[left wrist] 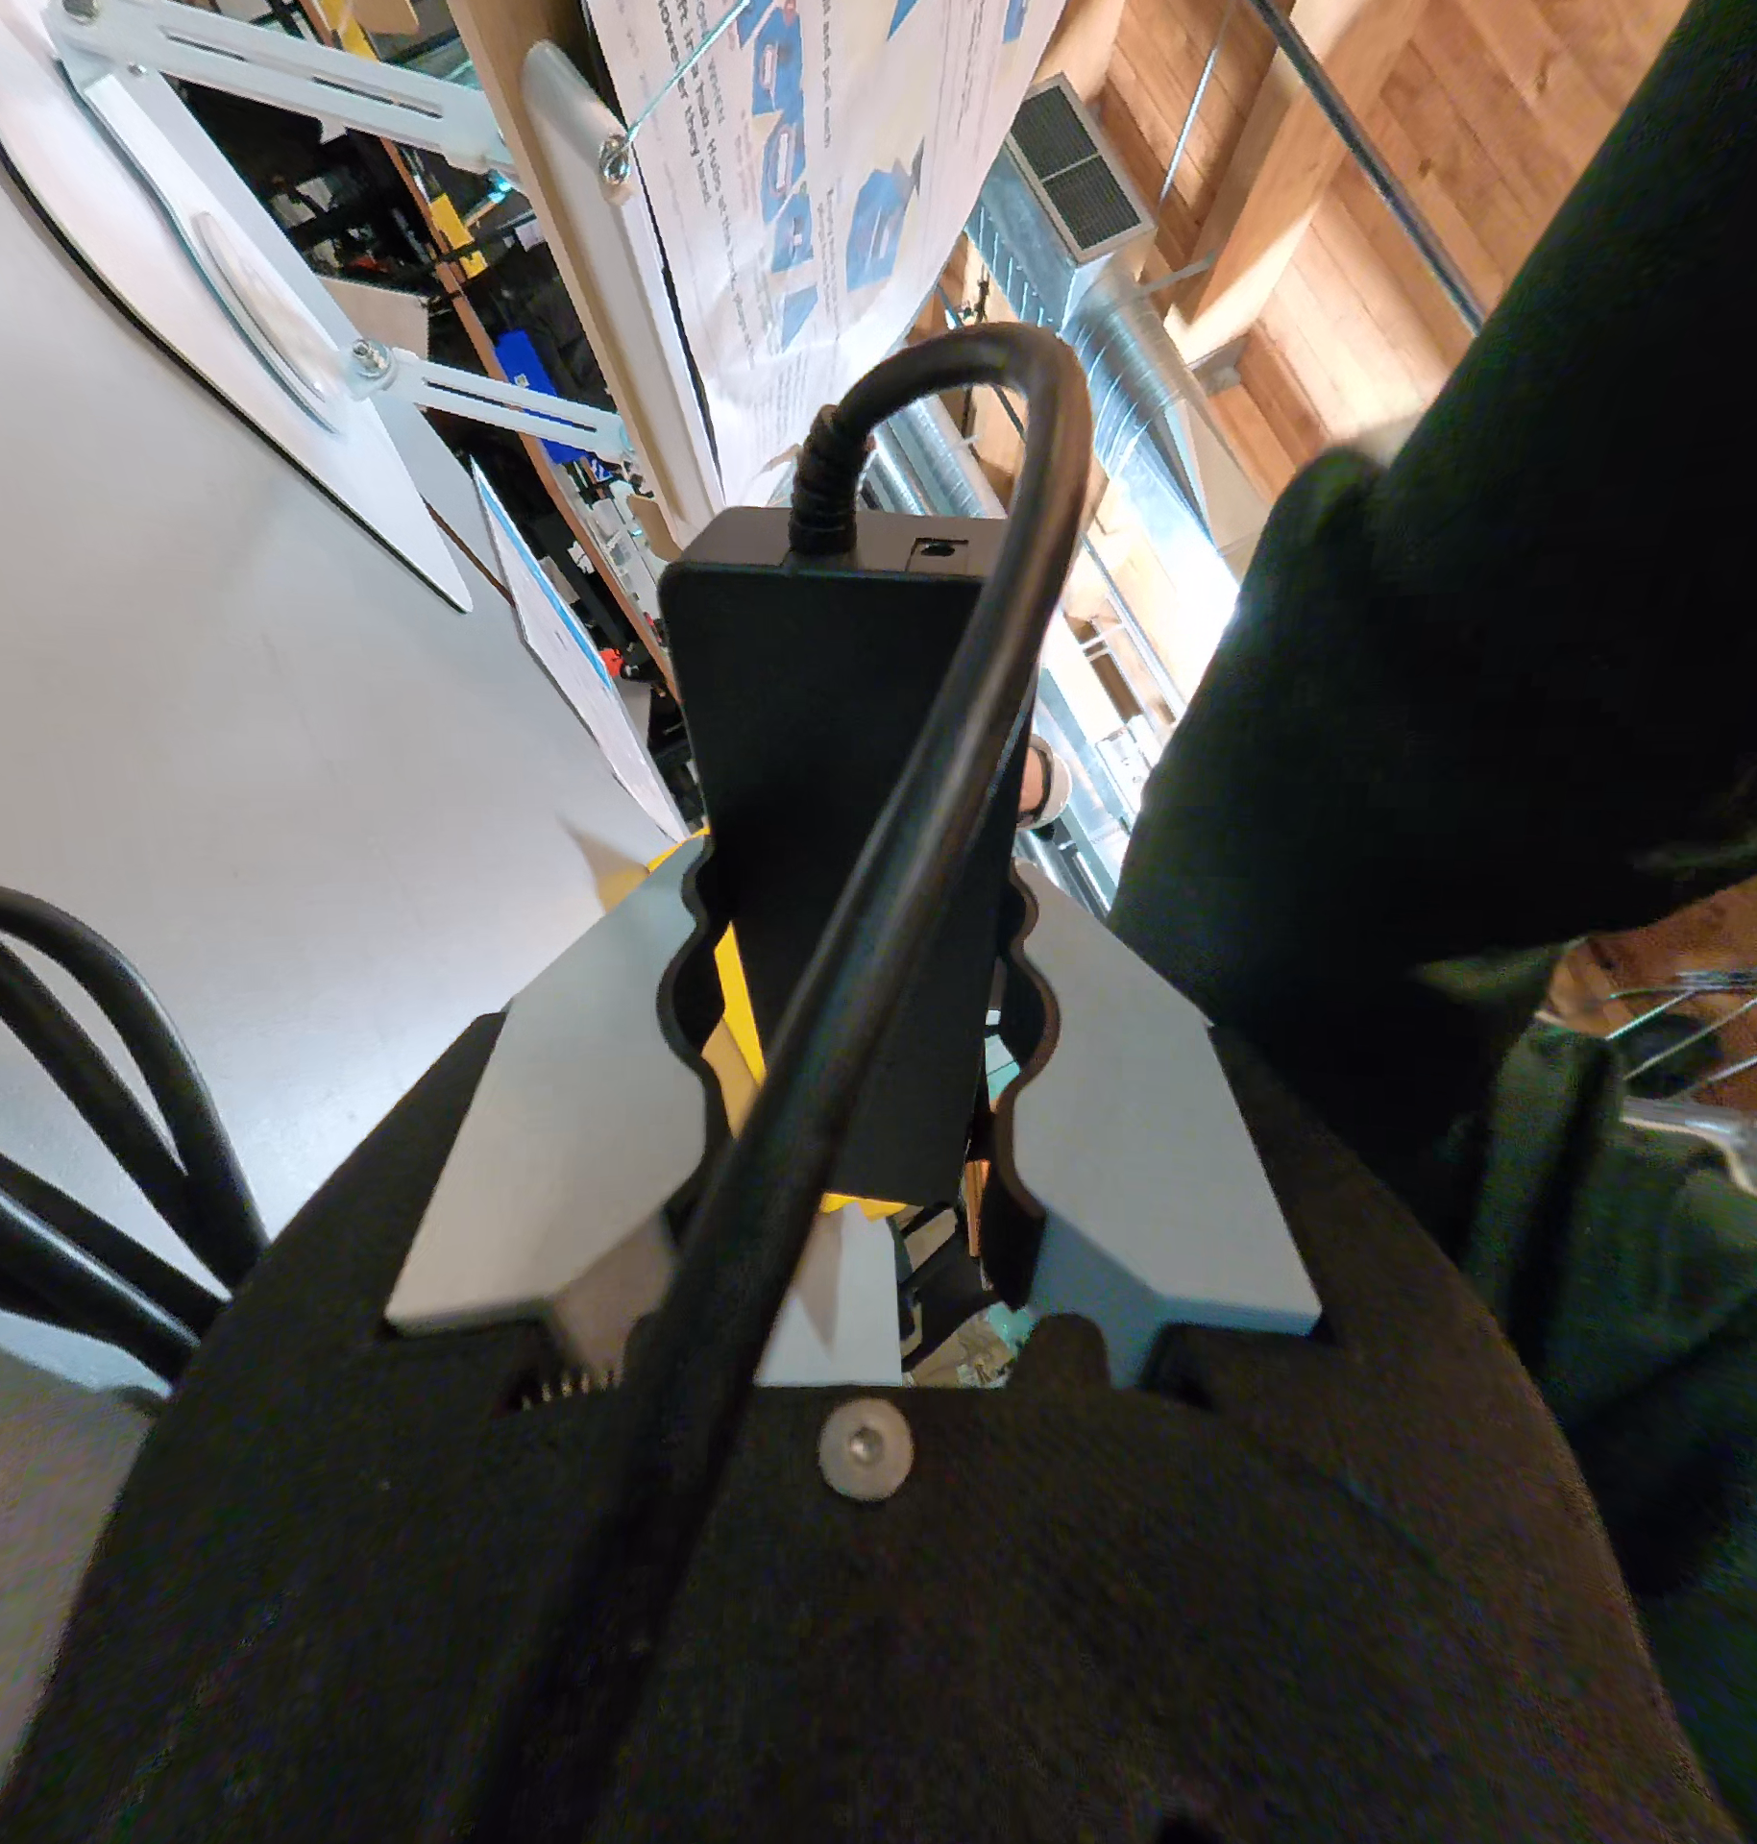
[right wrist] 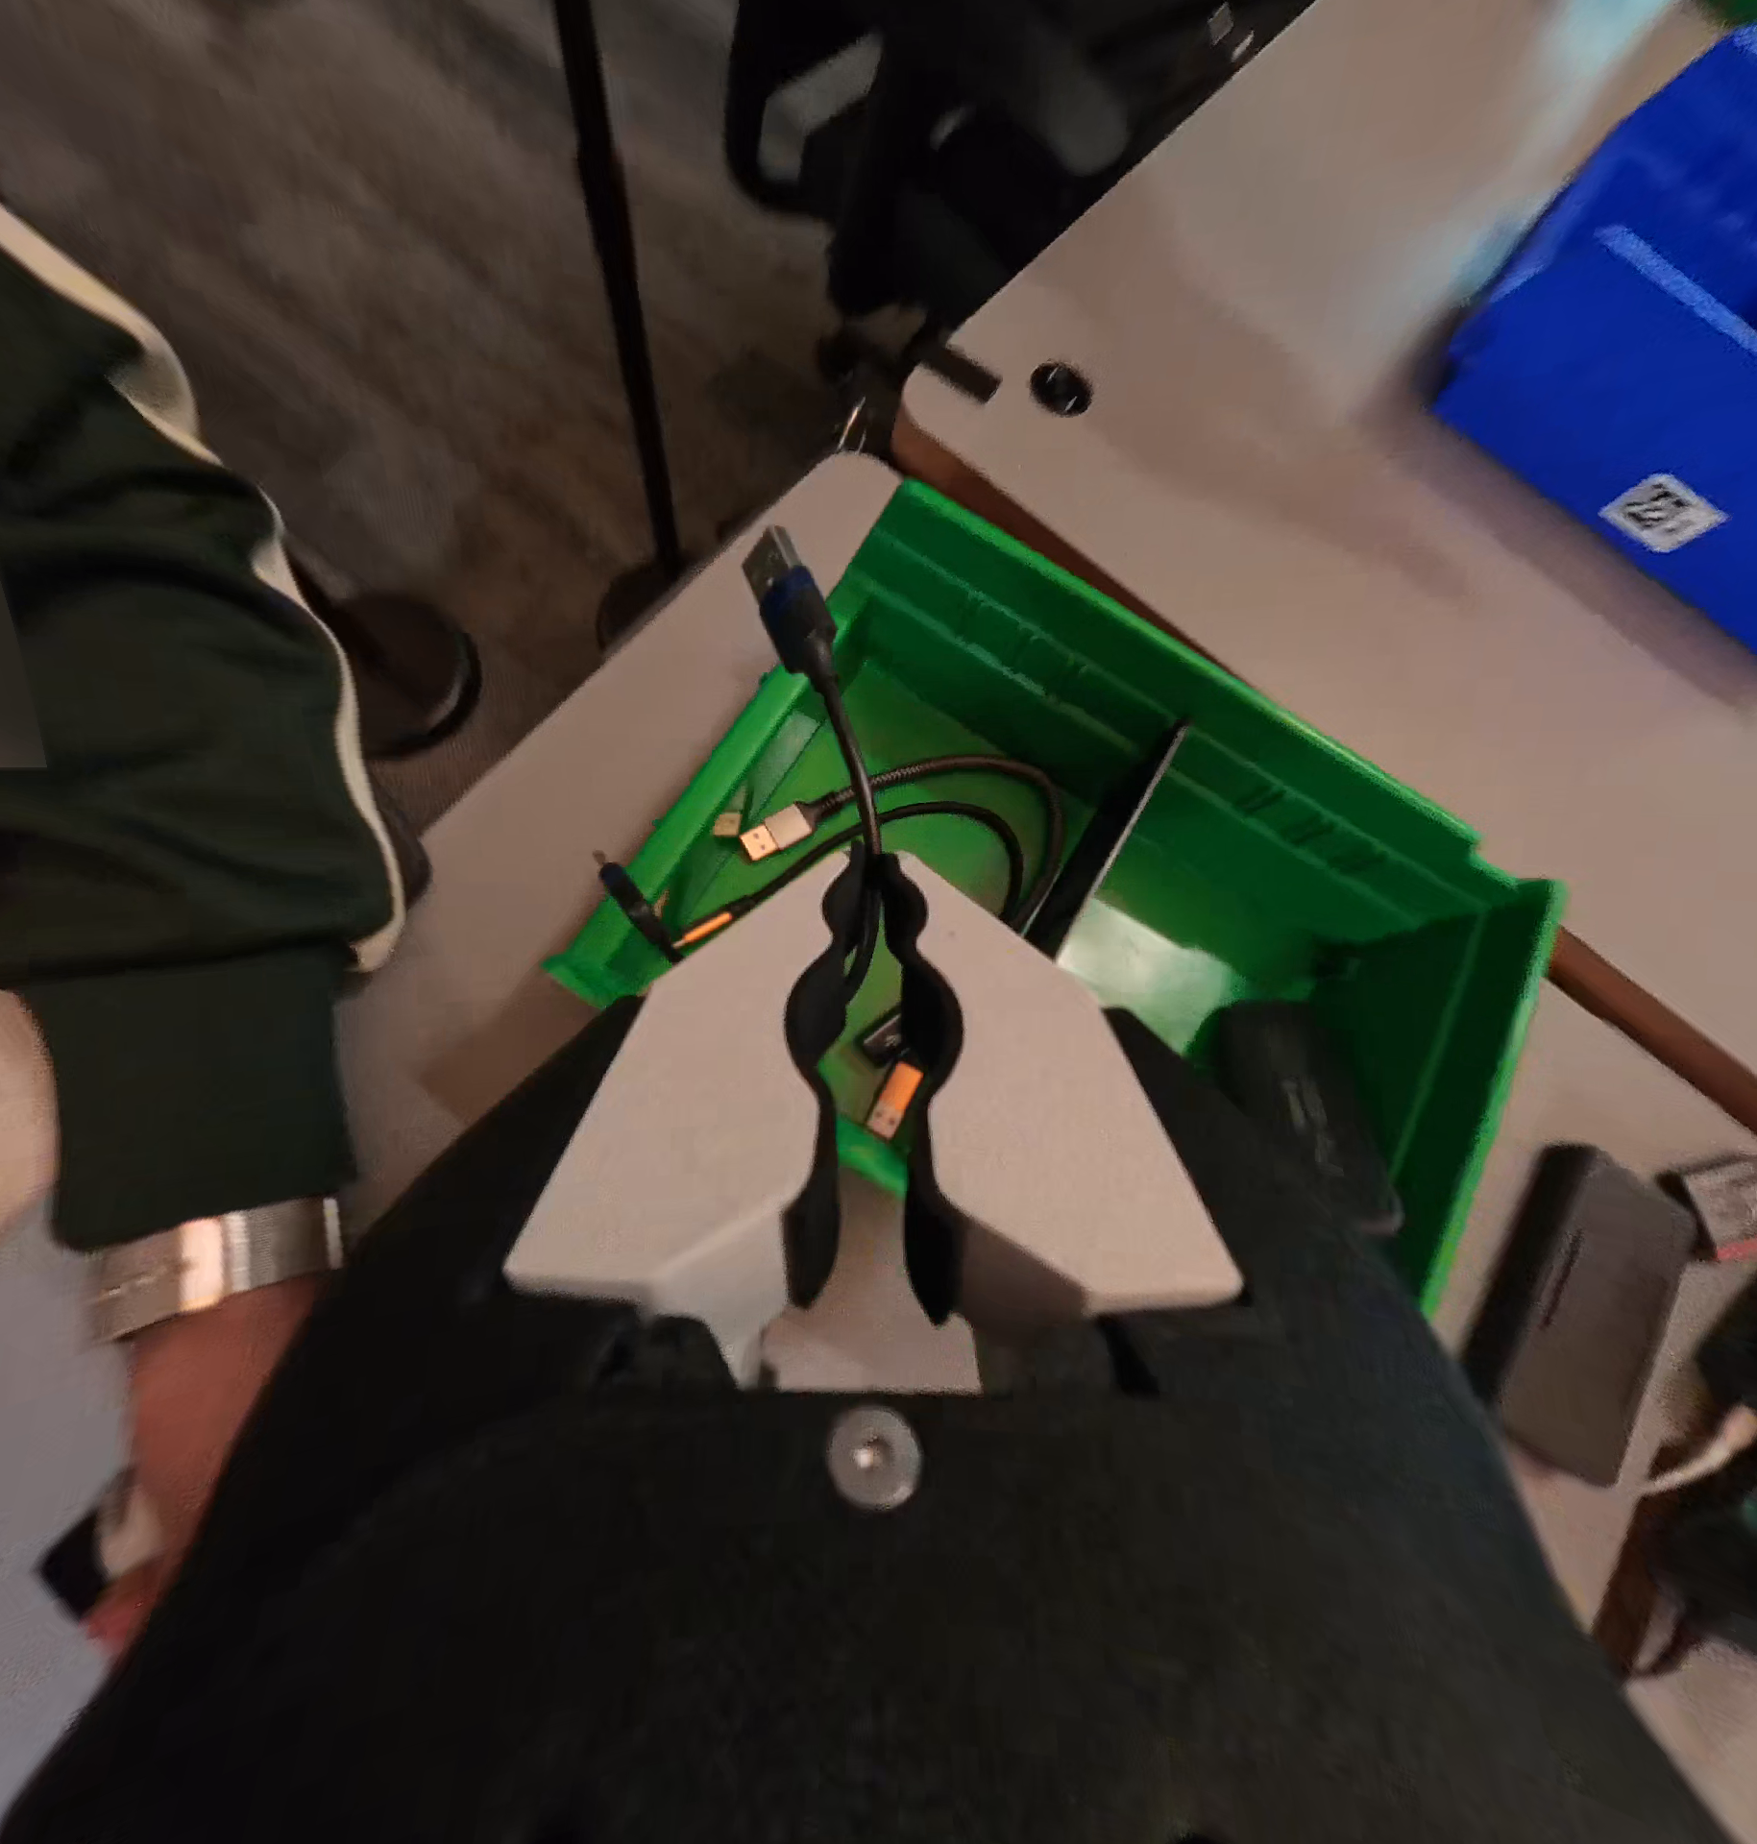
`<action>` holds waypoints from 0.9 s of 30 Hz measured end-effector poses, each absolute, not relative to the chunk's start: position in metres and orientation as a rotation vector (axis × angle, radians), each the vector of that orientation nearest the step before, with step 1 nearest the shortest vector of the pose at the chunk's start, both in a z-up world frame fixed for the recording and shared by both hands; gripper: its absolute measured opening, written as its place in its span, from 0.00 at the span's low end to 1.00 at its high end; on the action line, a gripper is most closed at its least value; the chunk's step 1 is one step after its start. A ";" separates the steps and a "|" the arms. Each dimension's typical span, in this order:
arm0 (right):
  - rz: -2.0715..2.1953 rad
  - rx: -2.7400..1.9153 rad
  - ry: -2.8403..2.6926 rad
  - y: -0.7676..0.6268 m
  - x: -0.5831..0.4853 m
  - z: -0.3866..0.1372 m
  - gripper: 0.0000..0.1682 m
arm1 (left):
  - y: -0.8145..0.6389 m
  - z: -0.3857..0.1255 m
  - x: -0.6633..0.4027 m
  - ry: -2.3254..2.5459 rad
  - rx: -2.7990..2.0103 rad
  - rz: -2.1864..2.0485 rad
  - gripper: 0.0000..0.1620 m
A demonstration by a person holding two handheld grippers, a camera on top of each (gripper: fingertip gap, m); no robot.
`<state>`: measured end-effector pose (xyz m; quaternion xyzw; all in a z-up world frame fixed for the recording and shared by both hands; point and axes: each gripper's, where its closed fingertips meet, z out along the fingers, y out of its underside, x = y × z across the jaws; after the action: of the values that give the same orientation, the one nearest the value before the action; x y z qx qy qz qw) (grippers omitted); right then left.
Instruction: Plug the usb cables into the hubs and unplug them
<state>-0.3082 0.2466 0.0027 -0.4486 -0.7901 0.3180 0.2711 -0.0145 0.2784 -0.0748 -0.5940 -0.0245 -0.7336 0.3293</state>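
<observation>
In the left wrist view my left gripper (left wrist: 859, 883) is shut on a black USB hub (left wrist: 834, 748) and holds it up off the table. The hub's own black cable (left wrist: 1049, 479) loops from its far end back over the gripper. In the right wrist view my right gripper (right wrist: 872, 878) is shut on a thin black USB cable (right wrist: 854, 768). The cable's plug (right wrist: 789, 599), with a blue collar, sticks up beyond the fingertips. The gripper is above a green bin (right wrist: 1253, 798) that holds more USB cables (right wrist: 774, 833).
A black divider (right wrist: 1114, 828) splits the green bin, and a black device (right wrist: 1303, 1118) rests at its near rim. More black devices (right wrist: 1573, 1307) lie on the table at the right, with a blue bin (right wrist: 1653, 399) farther back. A person's dark sleeve (right wrist: 155, 798) is at the left. Black cables (left wrist: 106, 1098) lie on the grey table (left wrist: 205, 698).
</observation>
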 end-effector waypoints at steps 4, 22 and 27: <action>0.938 -1.270 -1.878 0.245 -0.246 0.045 0.01 | 0.280 -0.075 -0.016 -0.057 -1.554 -1.902 0.32; 0.904 -1.446 -0.804 0.201 0.068 0.011 0.01 | 0.267 -0.074 -0.011 0.146 -1.549 -1.885 0.32; 0.643 -1.505 -0.433 0.202 0.140 -0.029 0.01 | 0.237 -0.057 -0.002 0.395 -1.439 -2.001 0.32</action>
<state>0.1401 0.2023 -0.0290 -0.6660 -0.1916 0.2844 0.6625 -0.0020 0.2368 -0.0570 -0.5466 0.1502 -0.7604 0.3170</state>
